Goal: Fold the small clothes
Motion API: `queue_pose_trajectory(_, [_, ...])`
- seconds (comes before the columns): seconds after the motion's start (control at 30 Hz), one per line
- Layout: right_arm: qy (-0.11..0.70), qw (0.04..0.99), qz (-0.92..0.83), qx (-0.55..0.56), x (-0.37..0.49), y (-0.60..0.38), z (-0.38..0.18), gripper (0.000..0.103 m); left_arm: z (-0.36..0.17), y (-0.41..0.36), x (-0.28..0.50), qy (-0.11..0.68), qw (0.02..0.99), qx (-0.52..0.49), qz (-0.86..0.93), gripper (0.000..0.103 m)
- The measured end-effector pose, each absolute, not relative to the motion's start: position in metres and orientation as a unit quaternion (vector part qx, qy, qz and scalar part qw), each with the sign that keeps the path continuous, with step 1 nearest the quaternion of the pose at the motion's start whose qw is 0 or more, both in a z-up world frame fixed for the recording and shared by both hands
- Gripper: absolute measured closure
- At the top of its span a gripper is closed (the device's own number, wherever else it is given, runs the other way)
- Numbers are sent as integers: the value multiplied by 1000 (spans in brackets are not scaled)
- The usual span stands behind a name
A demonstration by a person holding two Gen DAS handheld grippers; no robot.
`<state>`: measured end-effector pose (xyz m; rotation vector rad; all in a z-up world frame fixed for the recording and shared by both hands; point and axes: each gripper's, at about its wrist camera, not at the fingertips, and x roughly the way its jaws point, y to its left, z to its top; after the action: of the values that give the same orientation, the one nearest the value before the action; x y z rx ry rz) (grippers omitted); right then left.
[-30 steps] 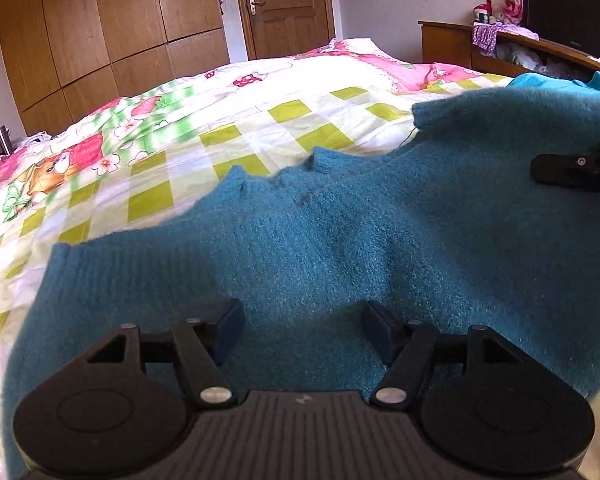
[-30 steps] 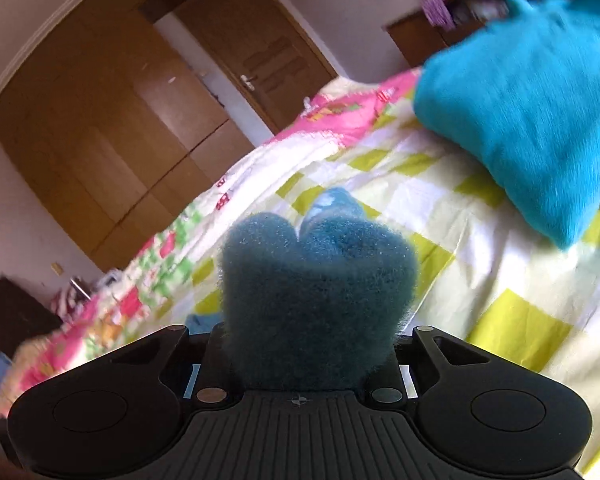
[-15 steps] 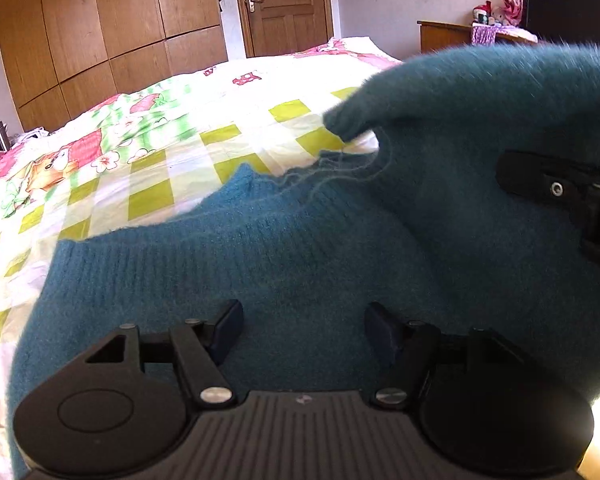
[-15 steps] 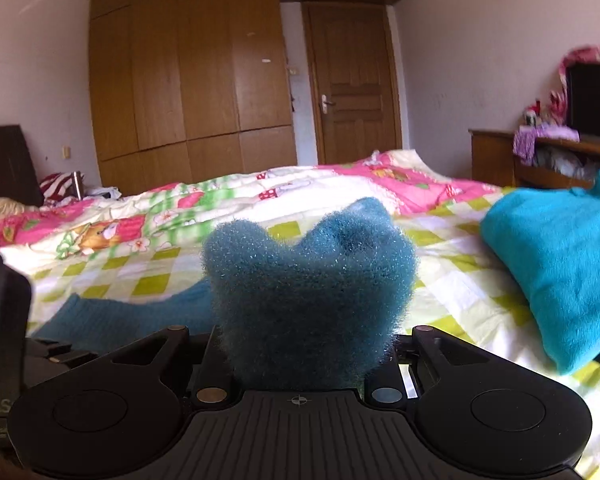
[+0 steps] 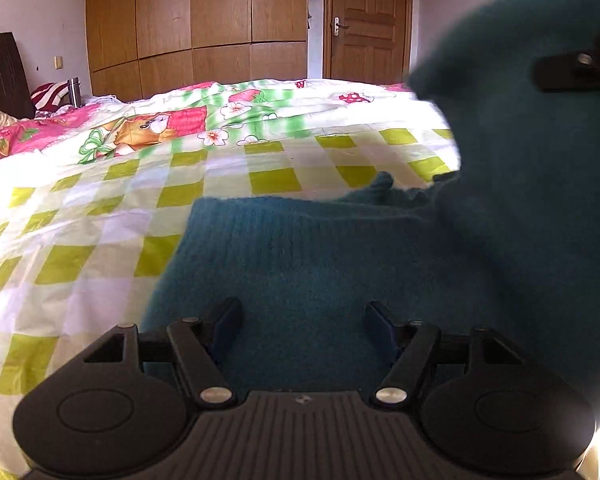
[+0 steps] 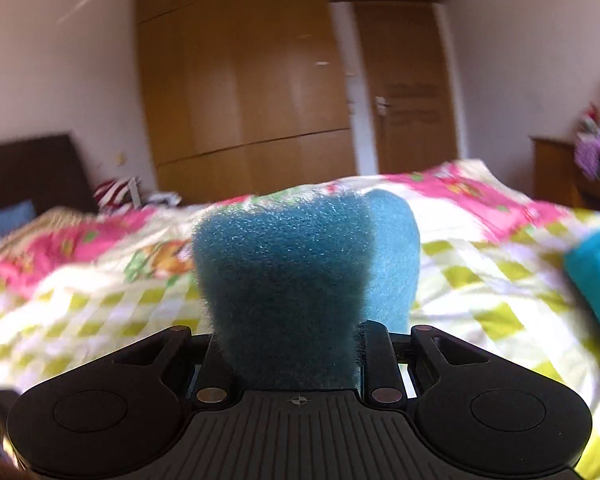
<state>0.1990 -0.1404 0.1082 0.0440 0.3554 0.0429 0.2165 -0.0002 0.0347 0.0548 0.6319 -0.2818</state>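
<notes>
A fuzzy teal sweater (image 5: 324, 256) lies on the checked bedspread (image 5: 100, 208). My left gripper (image 5: 302, 320) hovers low over its near part, open, with nothing between its fingers. On the right of the left wrist view, part of the sweater (image 5: 520, 152) is lifted high, and a black piece of the other gripper shows at the upper right edge. In the right wrist view my right gripper (image 6: 296, 344) is shut on a bunched fold of the sweater (image 6: 284, 280), which fills the gap between the fingers.
A bright turquoise cloth item (image 6: 596, 280) lies on the bed at the right. Wooden wardrobes (image 5: 196, 28) and a door (image 5: 368, 24) stand beyond the bed. A dark headboard (image 5: 0, 72) and a striped item (image 5: 54, 94) are at the far left.
My right gripper has lifted its fold of the sweater up and swung leftward over the garment. My left gripper stayed open and shifted left, showing more bedspread.
</notes>
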Motion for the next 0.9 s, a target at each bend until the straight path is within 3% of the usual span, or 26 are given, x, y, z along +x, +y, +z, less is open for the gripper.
queue_pose_trajectory(0.1, [213, 967, 82, -111, 198, -92, 75, 81, 37, 16, 199, 300, 941, 26, -156, 23])
queue_pose_trajectory(0.27, [251, 948, 90, -171, 199, -61, 49, 80, 28, 20, 182, 276, 945, 54, -168, 21])
queue_pose_trajectory(0.47, [254, 950, 83, -161, 195, -61, 66, 80, 37, 47, 174, 271, 948, -10, -168, 22])
queue_pose_trajectory(0.7, [279, 959, 33, -27, 212, -69, 87, 80, 24, 87, 182, 300, 942, -92, -120, 21])
queue_pose_trajectory(0.9, [265, 955, 25, -132, 210, -19, 59, 80, 14, 90, 183, 313, 932, -115, -142, 20])
